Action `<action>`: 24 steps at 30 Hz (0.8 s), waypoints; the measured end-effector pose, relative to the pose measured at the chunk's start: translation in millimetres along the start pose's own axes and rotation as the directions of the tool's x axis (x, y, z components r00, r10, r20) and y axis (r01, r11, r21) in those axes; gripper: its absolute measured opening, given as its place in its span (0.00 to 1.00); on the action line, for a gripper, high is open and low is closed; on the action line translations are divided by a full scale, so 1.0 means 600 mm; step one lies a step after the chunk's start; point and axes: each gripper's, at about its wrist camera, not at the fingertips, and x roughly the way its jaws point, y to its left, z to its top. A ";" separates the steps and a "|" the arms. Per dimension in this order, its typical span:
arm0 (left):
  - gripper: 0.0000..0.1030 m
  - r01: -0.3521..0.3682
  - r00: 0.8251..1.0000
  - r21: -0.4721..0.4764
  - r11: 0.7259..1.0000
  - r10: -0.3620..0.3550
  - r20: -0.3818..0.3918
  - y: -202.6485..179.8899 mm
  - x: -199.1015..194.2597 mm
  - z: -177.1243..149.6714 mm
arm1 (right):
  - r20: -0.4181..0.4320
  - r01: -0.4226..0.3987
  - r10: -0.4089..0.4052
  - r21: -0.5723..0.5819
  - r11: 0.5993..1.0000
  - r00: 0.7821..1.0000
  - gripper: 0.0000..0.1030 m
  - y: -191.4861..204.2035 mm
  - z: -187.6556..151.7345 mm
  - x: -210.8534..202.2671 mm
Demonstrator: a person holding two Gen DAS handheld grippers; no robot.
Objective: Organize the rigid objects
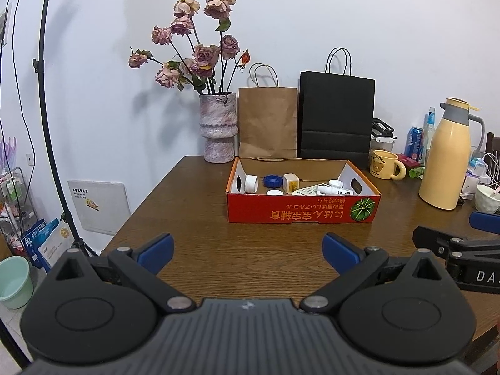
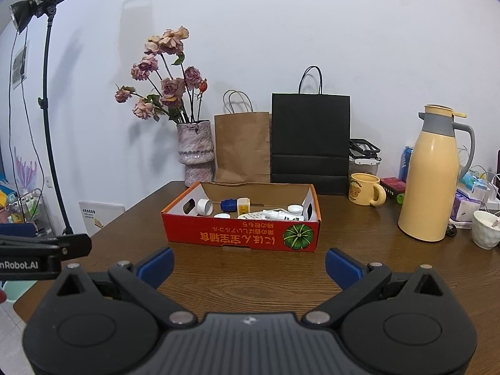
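Observation:
A red cardboard box (image 1: 300,209) (image 2: 240,234) with a pumpkin picture stands in the middle of the wooden table. Inside lie several small items: a white jar (image 1: 251,183) (image 2: 204,207), a blue cap (image 1: 272,181) (image 2: 229,204), a yellow-and-white container (image 1: 290,182) (image 2: 243,205), white lids and a white bottle (image 1: 332,190) (image 2: 282,215). My left gripper (image 1: 248,251) is open and empty, above the table in front of the box. My right gripper (image 2: 249,267) is open and empty, also in front of the box. The right gripper also shows at the left wrist view's right edge (image 1: 450,243).
Behind the box stand a vase of dried roses (image 1: 218,128) (image 2: 196,153), a brown paper bag (image 1: 267,122) and a black paper bag (image 1: 336,118). At the right are a yellow mug (image 1: 386,165), a yellow thermos (image 1: 448,159) (image 2: 432,175), a white bowl (image 2: 486,229) and clutter. A light stand (image 1: 47,109) is left.

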 end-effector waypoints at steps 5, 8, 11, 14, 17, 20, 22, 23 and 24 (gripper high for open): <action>1.00 -0.001 1.000 -0.001 1.000 0.001 0.000 0.000 0.000 0.000 | 0.000 0.000 0.000 -0.003 1.000 1.000 1.00 0.004 0.001 0.001; 1.00 -0.001 1.000 -0.001 1.000 0.001 0.000 0.000 0.000 0.001 | 0.000 0.000 0.000 -0.004 1.000 1.000 1.00 0.005 0.001 0.001; 1.00 -0.001 1.000 -0.001 1.000 0.001 0.000 0.000 0.000 0.000 | 0.000 -0.001 0.001 -0.004 1.000 1.000 1.00 0.006 0.001 0.000; 1.00 0.000 1.000 -0.001 1.000 0.000 0.000 0.000 0.000 0.001 | 0.001 -0.001 0.001 -0.004 1.000 1.000 1.00 0.006 0.000 0.000; 1.00 -0.001 1.000 -0.002 1.000 0.001 0.000 0.000 0.000 0.001 | 0.001 -0.001 0.001 -0.004 1.000 1.000 1.00 0.006 0.000 -0.001; 1.00 -0.001 1.000 -0.002 1.000 0.001 -0.001 0.001 0.000 0.001 | 0.001 -0.001 0.001 -0.004 1.000 1.000 1.00 0.006 0.000 -0.001; 1.00 0.000 1.000 -0.001 1.000 0.000 -0.001 0.001 0.000 0.001 | 0.001 -0.001 0.001 -0.005 1.000 1.000 1.00 0.007 0.000 -0.001; 1.00 0.000 1.000 -0.001 1.000 0.000 -0.001 0.001 0.000 0.001 | 0.001 -0.001 0.001 -0.005 1.000 1.000 1.00 0.007 0.000 -0.001; 1.00 -0.001 1.000 -0.001 1.000 0.001 -0.001 0.001 0.000 0.002 | 0.001 -0.001 0.001 -0.004 1.000 1.000 1.00 0.007 0.000 -0.001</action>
